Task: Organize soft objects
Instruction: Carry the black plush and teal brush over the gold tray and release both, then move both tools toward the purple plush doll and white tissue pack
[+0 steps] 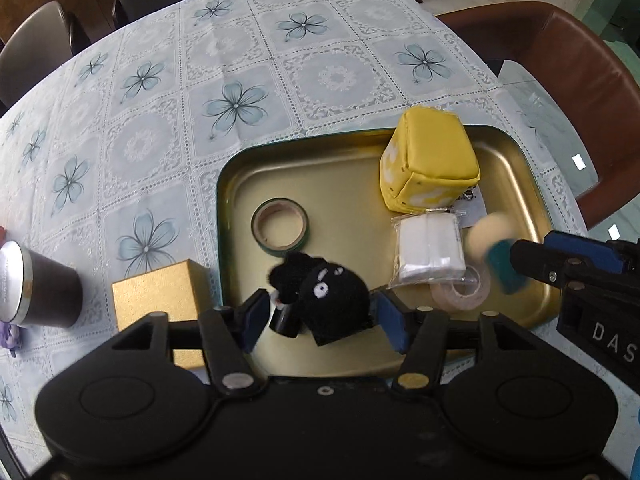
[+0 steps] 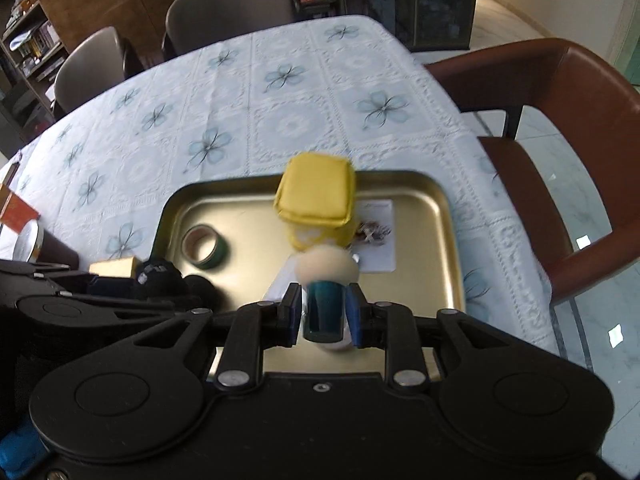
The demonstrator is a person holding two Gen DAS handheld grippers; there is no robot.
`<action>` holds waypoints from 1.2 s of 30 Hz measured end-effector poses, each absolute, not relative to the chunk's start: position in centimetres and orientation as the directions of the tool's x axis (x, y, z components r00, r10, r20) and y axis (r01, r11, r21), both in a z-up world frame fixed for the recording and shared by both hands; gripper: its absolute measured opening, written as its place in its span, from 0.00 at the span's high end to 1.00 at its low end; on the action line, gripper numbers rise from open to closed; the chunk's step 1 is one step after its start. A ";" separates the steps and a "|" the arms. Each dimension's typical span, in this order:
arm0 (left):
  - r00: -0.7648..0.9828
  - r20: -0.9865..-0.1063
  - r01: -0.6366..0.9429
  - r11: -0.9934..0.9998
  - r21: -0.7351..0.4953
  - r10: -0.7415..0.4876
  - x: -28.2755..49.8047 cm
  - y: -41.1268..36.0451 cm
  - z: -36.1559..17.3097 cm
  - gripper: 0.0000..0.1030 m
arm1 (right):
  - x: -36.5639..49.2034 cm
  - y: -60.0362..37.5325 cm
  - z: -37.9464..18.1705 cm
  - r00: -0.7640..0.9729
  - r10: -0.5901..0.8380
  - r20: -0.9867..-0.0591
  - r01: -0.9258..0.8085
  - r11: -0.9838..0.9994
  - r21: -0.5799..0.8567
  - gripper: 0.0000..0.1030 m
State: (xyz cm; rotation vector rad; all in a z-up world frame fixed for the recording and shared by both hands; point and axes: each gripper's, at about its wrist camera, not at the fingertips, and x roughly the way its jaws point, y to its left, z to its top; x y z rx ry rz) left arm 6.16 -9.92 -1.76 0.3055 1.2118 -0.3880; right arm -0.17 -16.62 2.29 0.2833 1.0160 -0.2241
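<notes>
Teal-bodied doll (image 2: 326, 288) gripped, head pointing forward

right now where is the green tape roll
The green tape roll lies flat in the left half of the gold tray, just beyond the black plush toy; the right wrist view shows it at the tray's left too.

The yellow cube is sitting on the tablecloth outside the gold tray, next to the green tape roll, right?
Not quite. The yellow cube sits inside the gold tray, at its far edge, not outside on the tablecloth. The green tape roll lies in the tray too. The left wrist view shows it.
</notes>
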 end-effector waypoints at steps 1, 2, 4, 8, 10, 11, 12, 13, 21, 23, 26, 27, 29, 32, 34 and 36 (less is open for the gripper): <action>0.304 -0.945 0.445 0.895 0.029 -0.120 6.1 -10.2 -1.8 0.37 | -0.1 -17.1 2.3 0.515 -0.047 -0.856 0.312 0.940 0.136 0.67; 0.306 -0.945 0.444 0.896 0.036 -0.114 6.1 -10.4 -1.8 0.35 | 0.0 -17.3 2.2 0.518 -0.038 -0.854 0.310 0.939 0.147 0.64; 0.304 -0.948 0.437 0.898 0.047 -0.098 6.3 -10.4 -2.2 0.34 | 0.0 -17.8 2.0 0.522 -0.022 -0.853 0.315 0.934 0.168 0.61; 0.291 -0.953 0.414 0.909 0.046 -0.084 6.4 -10.1 -2.4 0.31 | 0.1 -18.2 1.6 0.518 0.015 -0.855 0.304 0.932 0.200 0.61; 0.286 -0.955 0.403 0.914 0.045 -0.079 6.5 -9.8 -2.5 0.30 | 0.0 -18.3 1.5 0.516 0.030 -0.856 0.298 0.931 0.211 0.61; 0.285 -0.956 0.399 0.916 0.049 -0.073 6.5 -9.7 -2.5 0.30 | 0.1 -18.3 1.4 0.514 0.035 -0.857 0.295 0.931 0.214 0.61; 0.287 -0.956 0.394 0.918 0.054 -0.067 6.5 -9.5 -2.5 0.29 | 0.1 -18.2 1.3 0.512 0.038 -0.858 0.294 0.931 0.216 0.61; 0.289 -0.955 0.391 0.919 0.059 -0.062 6.4 -9.2 -2.4 0.29 | 0.1 -18.2 1.3 0.511 0.041 -0.859 0.294 0.930 0.219 0.61; 0.308 -0.951 0.321 0.944 0.072 -0.032 5.4 -5.5 -1.5 0.26 | 0.6 -16.4 1.1 0.504 0.077 -0.860 0.257 0.938 0.234 0.61; 0.315 -0.949 0.292 0.954 0.072 -0.025 5.0 -3.8 -1.3 0.26 | 0.9 -15.4 1.2 0.505 0.091 -0.858 0.234 0.943 0.238 0.61; 0.316 -0.949 0.243 0.967 0.070 -0.011 4.7 -1.0 -1.3 0.24 | 1.4 -13.5 1.3 0.503 0.104 -0.858 0.197 0.953 0.231 0.61; 0.316 -0.949 0.224 0.972 0.067 -0.007 4.6 0.1 -1.3 0.24 | 1.6 -12.8 1.4 0.502 0.108 -0.858 0.184 0.956 0.229 0.61; 0.315 -0.949 0.190 0.980 0.064 0.001 4.4 2.4 -1.3 0.24 | 2.0 -11.2 1.5 0.501 0.118 -0.857 0.157 0.962 0.224 0.61; 0.324 -0.946 0.135 0.989 0.063 0.016 4.8 6.3 -1.6 0.24 | 2.8 -8.4 1.8 0.502 0.124 -0.856 0.122 0.970 0.212 0.61; 0.327 -0.945 0.101 0.993 0.057 0.021 5.2 9.4 -1.7 0.24 | 3.4 -6.4 2.1 0.502 0.128 -0.855 0.100 0.974 0.204 0.61; 0.323 -0.946 0.059 0.997 0.046 0.025 5.7 12.5 -1.8 0.24 | 4.1 -4.0 2.4 0.499 0.128 -0.857 0.078 0.979 0.191 0.61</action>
